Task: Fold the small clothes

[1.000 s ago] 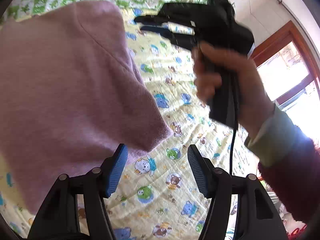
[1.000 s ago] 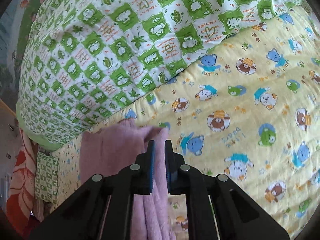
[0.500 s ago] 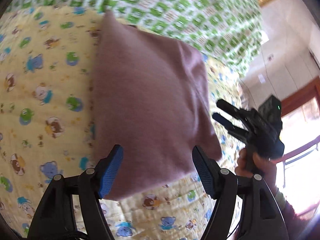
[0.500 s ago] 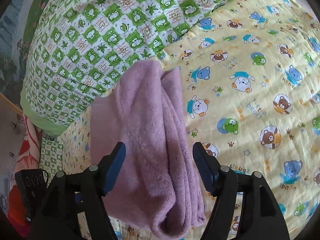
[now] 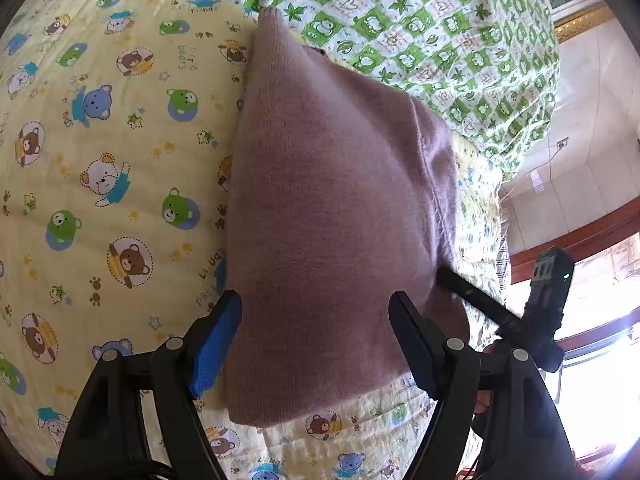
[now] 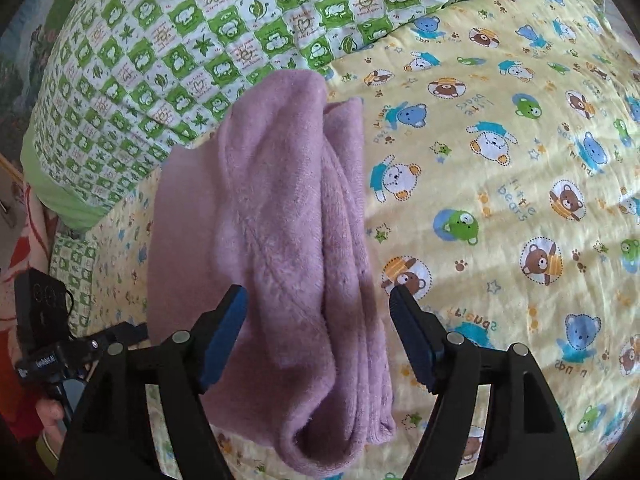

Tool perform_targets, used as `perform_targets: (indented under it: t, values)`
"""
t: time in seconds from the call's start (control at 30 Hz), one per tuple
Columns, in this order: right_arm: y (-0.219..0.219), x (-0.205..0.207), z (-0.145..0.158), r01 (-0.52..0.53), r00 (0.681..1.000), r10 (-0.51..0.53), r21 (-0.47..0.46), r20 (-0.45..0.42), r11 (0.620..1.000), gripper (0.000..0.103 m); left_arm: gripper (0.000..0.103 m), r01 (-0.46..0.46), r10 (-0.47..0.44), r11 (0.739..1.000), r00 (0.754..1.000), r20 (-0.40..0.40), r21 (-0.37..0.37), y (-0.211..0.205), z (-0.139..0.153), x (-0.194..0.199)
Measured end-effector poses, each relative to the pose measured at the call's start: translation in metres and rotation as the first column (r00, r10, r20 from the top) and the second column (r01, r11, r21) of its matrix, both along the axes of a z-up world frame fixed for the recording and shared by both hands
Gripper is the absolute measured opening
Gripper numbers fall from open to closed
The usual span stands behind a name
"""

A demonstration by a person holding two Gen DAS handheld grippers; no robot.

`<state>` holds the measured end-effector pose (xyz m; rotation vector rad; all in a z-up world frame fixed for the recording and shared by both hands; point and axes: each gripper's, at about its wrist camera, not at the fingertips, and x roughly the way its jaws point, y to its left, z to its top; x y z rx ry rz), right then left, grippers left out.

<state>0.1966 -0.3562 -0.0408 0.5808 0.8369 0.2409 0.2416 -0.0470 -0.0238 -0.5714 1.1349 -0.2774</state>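
Sweater point(image 5: 336, 216) between wide-open left claw point(image 5: 316, 340).

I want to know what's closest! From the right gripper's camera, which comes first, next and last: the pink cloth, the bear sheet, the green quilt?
From the right gripper:
1. Pink cloth, folded, right between its open fingers.
2. Bear sheet, underneath, spreading right.
3. Green quilt, farthest, along the top.

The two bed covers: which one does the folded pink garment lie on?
The yellow bear-print cover; the pink garment lies on it, while the green checked cover sits behind.
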Motion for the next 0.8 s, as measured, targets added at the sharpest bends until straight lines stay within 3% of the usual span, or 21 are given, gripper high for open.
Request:
perform_targets:
  t: [0.07, 0.1, 0.2, 0.3, 0.43, 0.8]
  values:
    - [0.004, 0.0, -0.007, 0.022, 0.998, -0.03, -0.151, -0.055, 0.988, 0.074, 0.076, 0.003, -0.003, 1.0, 1.0, -0.006, 0.005, -0.002, -0.004, 0.005]
    - [-0.001, 0.0, -0.014, 0.04, 0.996, -0.052, -0.151, -0.078, 0.988, 0.074, 0.076, 0.005, -0.005, 1.0, 1.0, -0.011, 0.007, -0.002, -0.005, 0.007]
    - [-0.014, -0.001, -0.021, 0.071, 0.992, -0.075, -0.037, -0.098, 0.997, 0.073, 0.077, 0.002, -0.002, 1.0, 1.0, -0.016, 0.008, 0.0, -0.008, 0.014]
    - [-0.016, -0.003, -0.009, 0.079, 0.996, -0.079, -0.008, -0.041, 0.997, 0.072, 0.079, -0.013, 0.013, 1.0, 1.0, -0.015, 0.005, 0.006, -0.009, 0.021]
    - [-0.022, 0.006, -0.005, 0.049, 0.999, -0.049, 0.163, 0.0, 0.985, 0.072, 0.081, -0.04, 0.04, 0.999, 0.999, -0.027, -0.01, 0.012, -0.015, 0.033]
    - [-0.003, 0.049, -0.028, -0.005, 0.999, 0.012, 0.227, -0.032, 0.974, 0.072, 0.083, -0.059, 0.052, 0.995, 0.996, -0.079, -0.082, 0.01, -0.046, 0.064]
